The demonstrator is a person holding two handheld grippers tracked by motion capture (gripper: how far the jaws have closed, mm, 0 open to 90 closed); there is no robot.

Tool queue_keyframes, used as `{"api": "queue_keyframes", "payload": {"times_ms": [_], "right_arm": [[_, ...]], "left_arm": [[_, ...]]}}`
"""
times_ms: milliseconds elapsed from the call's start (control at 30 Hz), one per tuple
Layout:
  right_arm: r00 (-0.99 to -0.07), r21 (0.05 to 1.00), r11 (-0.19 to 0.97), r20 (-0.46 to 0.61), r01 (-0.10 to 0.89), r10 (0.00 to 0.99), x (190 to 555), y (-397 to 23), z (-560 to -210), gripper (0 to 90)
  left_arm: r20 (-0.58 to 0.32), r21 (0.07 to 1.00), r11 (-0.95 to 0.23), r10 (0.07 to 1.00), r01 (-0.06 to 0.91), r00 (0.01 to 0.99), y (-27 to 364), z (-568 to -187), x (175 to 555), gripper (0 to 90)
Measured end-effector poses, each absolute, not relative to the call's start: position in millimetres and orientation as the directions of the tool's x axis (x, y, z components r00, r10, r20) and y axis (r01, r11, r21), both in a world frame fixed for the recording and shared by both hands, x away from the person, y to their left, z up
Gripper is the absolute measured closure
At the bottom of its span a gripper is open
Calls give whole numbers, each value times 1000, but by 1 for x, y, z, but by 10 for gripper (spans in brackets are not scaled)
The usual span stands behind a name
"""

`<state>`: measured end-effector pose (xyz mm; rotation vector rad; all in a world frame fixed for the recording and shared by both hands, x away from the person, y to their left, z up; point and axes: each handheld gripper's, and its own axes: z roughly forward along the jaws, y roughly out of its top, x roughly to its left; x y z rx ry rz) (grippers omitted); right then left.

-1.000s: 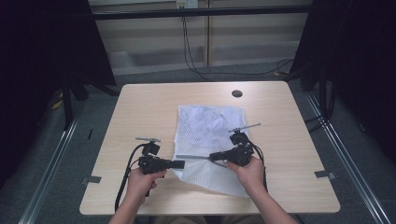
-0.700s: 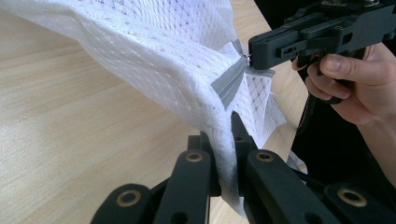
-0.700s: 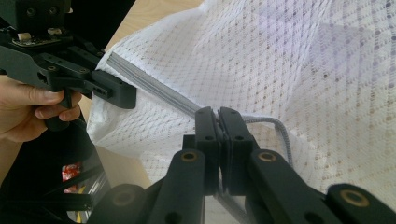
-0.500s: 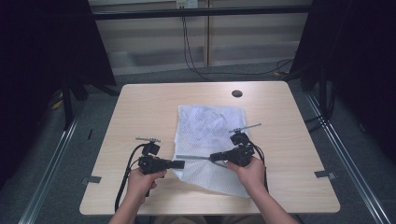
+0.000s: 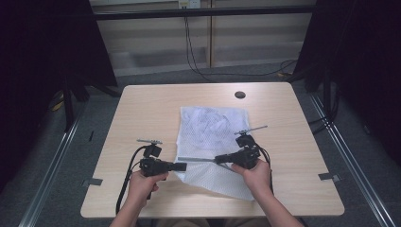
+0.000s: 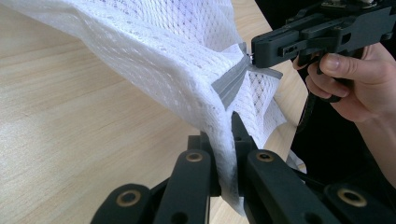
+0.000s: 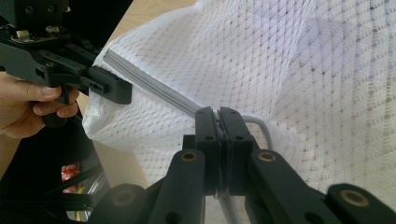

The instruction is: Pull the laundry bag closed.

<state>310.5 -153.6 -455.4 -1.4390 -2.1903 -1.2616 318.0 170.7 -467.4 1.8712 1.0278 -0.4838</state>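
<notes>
A white mesh bag (image 5: 211, 126) lies flat on the wooden table (image 5: 142, 113), with a grey zipper (image 5: 196, 160) across its near part. My left gripper (image 5: 183, 166) is shut on the bag's left edge at the zipper's end; in the left gripper view the jaws pinch the mesh bag (image 6: 154, 51) at my left gripper (image 6: 224, 156). My right gripper (image 5: 219, 159) is shut on the zipper. In the right gripper view my right gripper (image 7: 219, 119) clamps the grey zipper (image 7: 149, 84), and the left gripper (image 7: 122, 95) faces it. The bag's near edge is lifted between the two.
A small dark round hole (image 5: 239, 94) sits in the table near its far edge. Bare wood lies to the left and right of the bag. Metal rails (image 5: 347, 151) run along the floor on both sides, and cables (image 5: 191, 52) hang behind the table.
</notes>
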Motion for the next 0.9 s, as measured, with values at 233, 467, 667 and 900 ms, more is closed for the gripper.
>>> {"api": "queue_keyframes", "payload": {"times_ms": [233,467,667,900], "right_arm": [[-483,528,140,597,837,640,310,-160,-457,871],[-478,528,139,589,838,651,310,-165,-458,870],[-466,525,124,591,842,658,309,-173,-458,870],[-469,523,132,588,842,659,308,-174,-458,870]], "left_arm": [[-675,535,-236,457,811,579,173,-468,319,898],[-675,537,-230,461,812,576,175,-468,319,898],[-674,533,-235,462,813,576,176,-468,319,898],[-676,533,-232,461,814,575,175,-468,319,898]]}}
